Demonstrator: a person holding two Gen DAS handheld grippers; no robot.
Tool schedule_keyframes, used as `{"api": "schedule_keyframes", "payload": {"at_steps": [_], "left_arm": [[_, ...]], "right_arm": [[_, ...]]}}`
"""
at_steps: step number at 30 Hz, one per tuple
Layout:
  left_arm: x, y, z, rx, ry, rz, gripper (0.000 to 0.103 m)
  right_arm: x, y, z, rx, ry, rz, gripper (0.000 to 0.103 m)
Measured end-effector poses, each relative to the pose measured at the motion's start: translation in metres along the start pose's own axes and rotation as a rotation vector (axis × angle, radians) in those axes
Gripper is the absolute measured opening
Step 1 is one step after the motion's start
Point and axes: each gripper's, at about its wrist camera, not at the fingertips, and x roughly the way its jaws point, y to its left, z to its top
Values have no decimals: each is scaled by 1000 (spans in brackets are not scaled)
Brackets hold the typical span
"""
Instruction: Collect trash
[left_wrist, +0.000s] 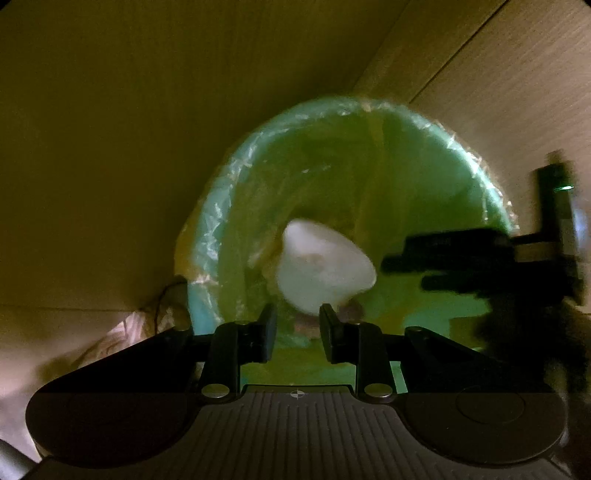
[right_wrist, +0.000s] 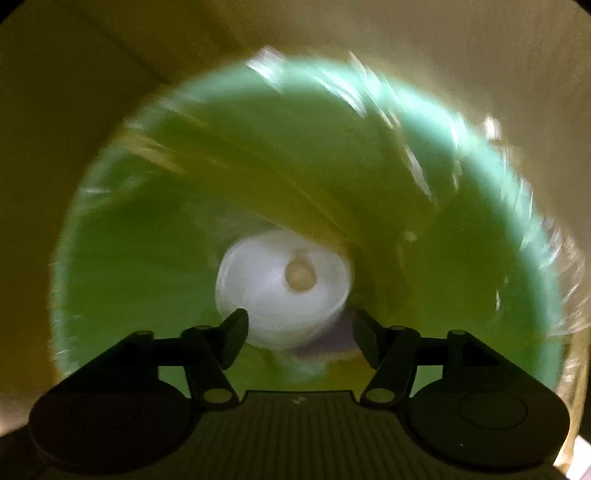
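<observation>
Deep in the bin (right_wrist: 110, 229), at six o'clock from its centre in the right wrist view, lies a white cup (right_wrist: 284, 288), on its side or tilted so that its mouth faces up toward the camera, with a small tan lump (right_wrist: 301, 277) inside; its long axis runs roughly along the line of sight. Blur hides finer detail. By its look I judge it a thin disposable cup: light, easily crushed, a little slick, best taken across the rim or by pinching one wall, gently. A clear liner (right_wrist: 417, 166) is folded over the green rim, and it would snag or drag if caught. The right tongs (right_wrist: 301, 338) hang over the bin mouth with jaws spread wide and nothing between them, the cup below and apart from them. From the left wrist view the cup (left_wrist: 325, 269) shows just past the left tongs (left_wrist: 297, 328), whose jaws stand narrowly parted and empty; the right tongs (left_wrist: 402, 271) reach in from three o'clock. Wood panels (left_wrist: 509, 74) stand behind the bin (left_wrist: 221, 206).
</observation>
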Motion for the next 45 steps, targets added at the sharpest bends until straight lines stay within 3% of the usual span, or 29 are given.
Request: {"api": "schedule_keyframes", "payload": {"at_steps": [2,4,6,8,12,13,16,19,20,24,27,28,29,31,32,33,39,43,45], "left_arm": [[-5,1,1,5,-19,-25,29],[-12,-2,3,10,-45,-53,29],[-15,-6,7,5,-71,-67,29],[-18,-5,8,-12,-93,-81,29],[-20,-2,4,-77,-133,-102,29],[-19,-2,2,-91,-138,-105,29],[-18,3,-4,-110,-130,-107,29],[-21,17,-11,-153,-128,-100,29],[-22,20,-12,-168,-130,-94,29],[-30,36,-16,-222,-149,-65,29],[-33,42,-20,-244,-158,-53,29],[-35,45,-21,-246,-156,-49,29],[-35,47,-22,-248,-153,-46,29],[-38,48,-24,-251,-153,-46,29],[-38,48,-24,-252,-155,-48,29],[-39,48,-24,-254,-158,-50,29],[-36,42,-20,-271,-181,-52,29],[-33,34,-17,-237,-182,-58,29],[-28,29,-17,-216,-162,-58,29]], "right_arm": [[18,-10,1,25,78,-61,42],[34,-11,0,-36,160,-95,42],[48,-1,-6,-188,255,-93,42],[53,17,-19,-401,289,-105,43],[72,50,-44,-782,329,-185,61],[84,58,-49,-869,359,-201,61],[118,74,-61,-1034,475,-259,61],[135,89,-78,-1253,417,-392,61],[138,91,-82,-1310,417,-402,61],[165,83,-98,-1448,521,-451,64],[189,78,-102,-1449,525,-491,59],[196,77,-99,-1417,529,-496,52],[199,76,-97,-1389,533,-491,37],[197,79,-94,-1360,528,-492,25],[189,83,-91,-1346,513,-476,11],[177,87,-88,-1317,499,-448,6],[65,93,-52,-996,387,-230,5],[14,87,-41,-791,360,-106,5],[-1,82,-47,-747,334,-82,5]]}}
